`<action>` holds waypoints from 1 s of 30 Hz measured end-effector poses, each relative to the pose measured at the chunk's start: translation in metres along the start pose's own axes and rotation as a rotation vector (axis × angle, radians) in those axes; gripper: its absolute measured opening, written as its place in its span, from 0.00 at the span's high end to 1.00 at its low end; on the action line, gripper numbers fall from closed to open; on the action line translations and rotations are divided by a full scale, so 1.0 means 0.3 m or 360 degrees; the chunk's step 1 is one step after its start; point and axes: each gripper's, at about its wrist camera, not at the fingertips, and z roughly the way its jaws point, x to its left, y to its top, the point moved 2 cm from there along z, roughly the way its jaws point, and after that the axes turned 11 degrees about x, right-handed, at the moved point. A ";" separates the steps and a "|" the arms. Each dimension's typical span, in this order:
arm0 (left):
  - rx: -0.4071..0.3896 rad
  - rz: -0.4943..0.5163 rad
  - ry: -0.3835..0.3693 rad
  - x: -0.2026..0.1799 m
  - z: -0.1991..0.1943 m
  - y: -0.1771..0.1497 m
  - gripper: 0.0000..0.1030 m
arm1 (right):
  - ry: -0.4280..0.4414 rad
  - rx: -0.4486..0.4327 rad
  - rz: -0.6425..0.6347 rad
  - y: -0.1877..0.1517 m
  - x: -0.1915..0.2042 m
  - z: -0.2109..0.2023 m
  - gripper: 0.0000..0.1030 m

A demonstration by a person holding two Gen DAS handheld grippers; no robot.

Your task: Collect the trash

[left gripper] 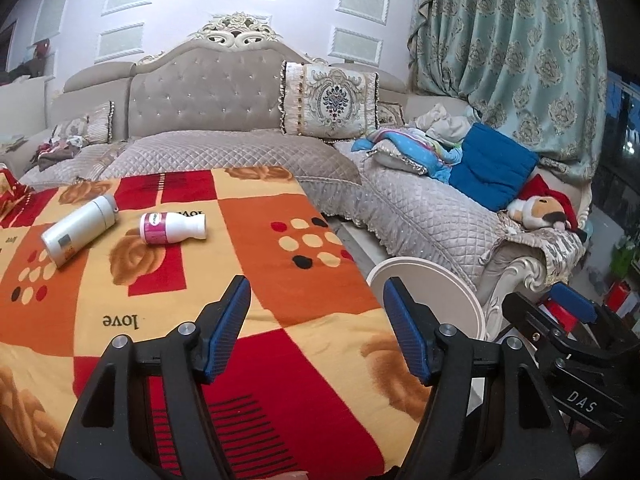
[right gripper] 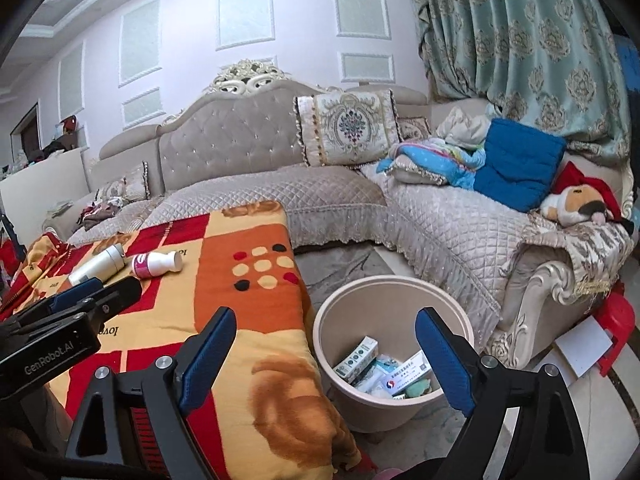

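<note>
Fingers: both pairs stand apart with nothing between them; the right gripper (right gripper: 326,350) is spread wide above the bin (right gripper: 460,322), the left gripper (left gripper: 318,332) is moderately spread over the blanket (left gripper: 280,216).
Trash collected: small boxes (right gripper: 356,358) and packets lie in the bottom of the bin, which stands on the floor just right of the blanket's edge.
Trash remaining: two bottles lie on their sides at the far left of the blanket, a white bottle (left gripper: 78,230) and, just right of it, a pink-labelled bottle (left gripper: 172,229); they are close together but apart.
Step in hand: judged to be the reach for the next bottle, since both grippers are empty.
Doing it well: the left gripper is the nearer one; come in across a bottle's round body, not along its length, and close at its middle so it cannot roll away on the soft cloth.
Risk: nudging one bottle into the other, or snagging blanket pile between the pads.
Background: a sofa (left gripper: 224,152) with cushions and a soft toy (left gripper: 540,208) is well clear of the work.
</note>
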 end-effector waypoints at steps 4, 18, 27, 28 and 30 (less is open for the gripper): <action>-0.0018 0.0013 0.0025 0.001 -0.012 -0.005 0.34 | -0.0008 -0.0033 -0.0022 0.001 0.014 -0.023 0.09; -0.0077 0.0005 0.0053 0.004 -0.031 -0.009 0.34 | -0.0006 -0.0085 0.0013 0.011 0.015 -0.048 0.08; -0.0070 0.0018 0.0055 -0.002 -0.028 -0.010 0.34 | -0.0003 -0.0083 0.0030 0.013 0.014 -0.043 0.07; -0.0070 0.0019 0.0057 -0.006 -0.028 -0.011 0.34 | 0.0000 -0.0082 0.0030 0.012 0.015 -0.041 0.07; -0.0069 0.0019 0.0058 -0.005 -0.027 -0.010 0.34 | 0.0005 -0.0080 0.0032 0.011 0.010 -0.042 0.07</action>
